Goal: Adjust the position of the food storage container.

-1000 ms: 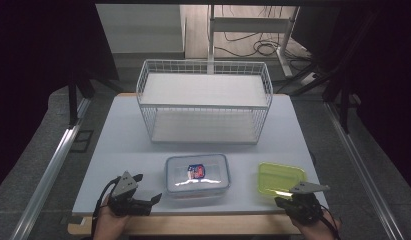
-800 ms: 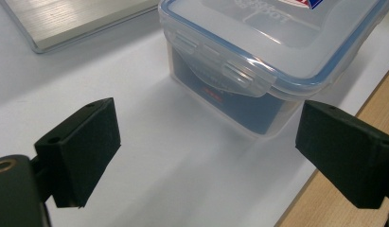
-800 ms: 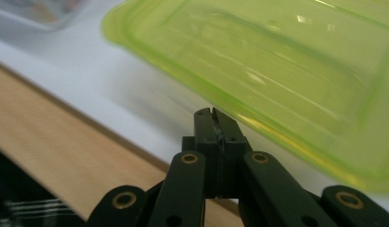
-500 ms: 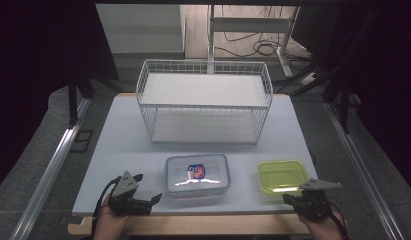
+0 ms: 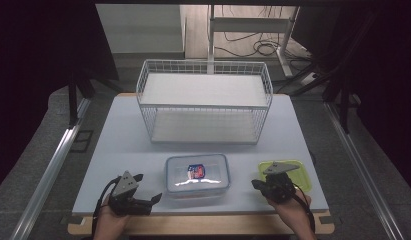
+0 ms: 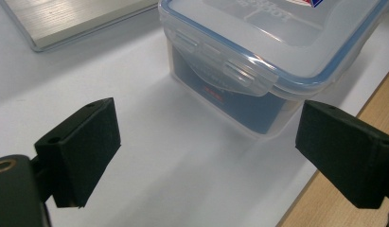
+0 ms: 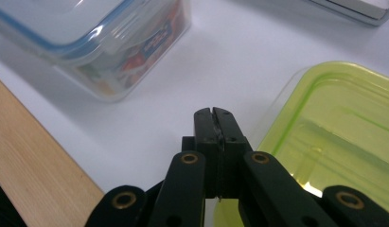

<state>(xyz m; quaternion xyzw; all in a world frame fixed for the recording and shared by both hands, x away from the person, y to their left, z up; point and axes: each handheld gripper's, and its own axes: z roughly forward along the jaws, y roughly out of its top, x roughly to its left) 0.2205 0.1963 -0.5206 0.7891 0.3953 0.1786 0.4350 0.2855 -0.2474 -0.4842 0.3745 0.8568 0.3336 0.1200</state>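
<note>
Pale table top (image 5: 123, 150) on a wooden board, dark surround, white wire basket (image 5: 205, 107) at the far middle. Left to right along the near edge: left gripper (image 5: 154, 199), jaws spread wide and empty, aimed at the left end of the clear lidded container (image 5: 197, 174) at centre; right gripper (image 5: 256, 184), jaws pressed together on nothing, just beside the shallow green container (image 5: 299, 171). Step in hand, by judgement: approach, nothing grasped; next, the left must close across the clear container's end, the right must open first.
</note>
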